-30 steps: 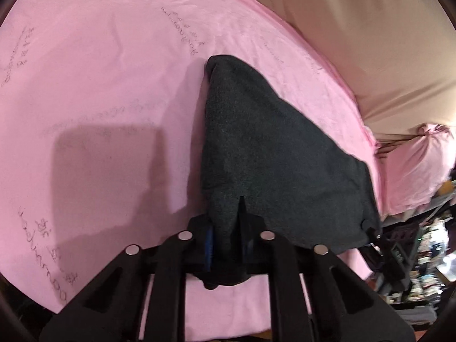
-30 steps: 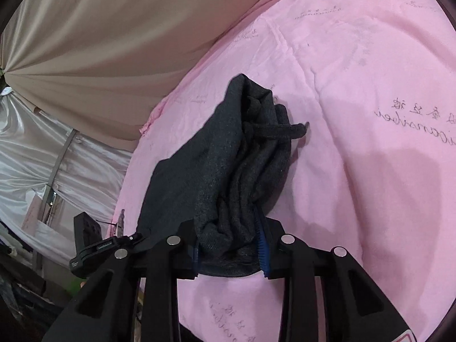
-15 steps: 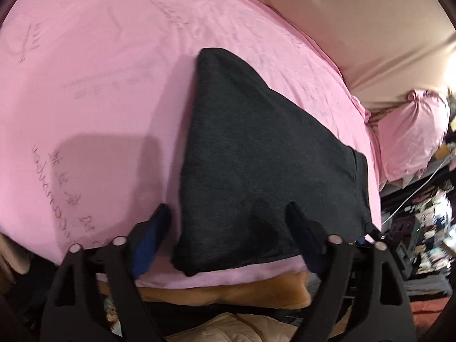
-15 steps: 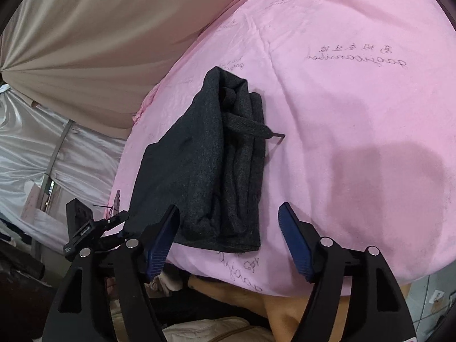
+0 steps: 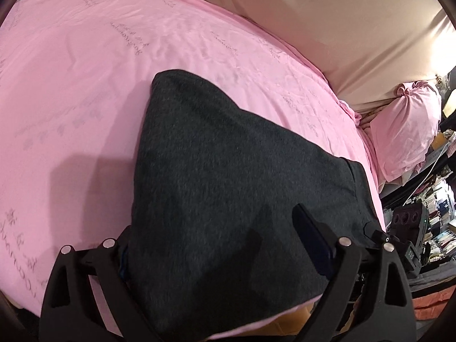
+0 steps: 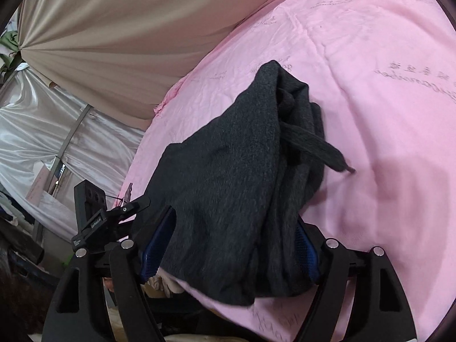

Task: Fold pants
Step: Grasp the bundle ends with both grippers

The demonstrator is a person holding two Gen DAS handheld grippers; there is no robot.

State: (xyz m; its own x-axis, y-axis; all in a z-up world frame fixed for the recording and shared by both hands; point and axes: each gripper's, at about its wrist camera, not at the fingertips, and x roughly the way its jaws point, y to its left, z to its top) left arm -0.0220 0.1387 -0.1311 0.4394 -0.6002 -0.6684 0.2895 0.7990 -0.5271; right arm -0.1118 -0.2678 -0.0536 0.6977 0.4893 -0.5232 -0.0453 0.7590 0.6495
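Observation:
The dark grey pants (image 5: 228,176) lie folded on the pink sheet (image 5: 85,71), near its front edge. In the right wrist view the pants (image 6: 236,176) show stacked folds and a loose drawstring (image 6: 322,154) sticking out to the right. My left gripper (image 5: 216,236) is open, its fingers standing either side of the near end of the pants. My right gripper (image 6: 236,228) is open too, straddling the near end of the bundle without gripping it.
A beige draped cloth (image 5: 327,20) rises behind the bed. A knotted pink sheet corner (image 5: 404,131) hangs at the right, with cluttered shelves (image 5: 433,216) beyond. A black clamp device (image 6: 97,216) sits at the bed's left edge, white drapes (image 6: 57,131) behind.
One second ago both grippers were shut on the pants. They opened, let the cloth drop onto the sheet, pulled back, and now sit closer over the near end, still open.

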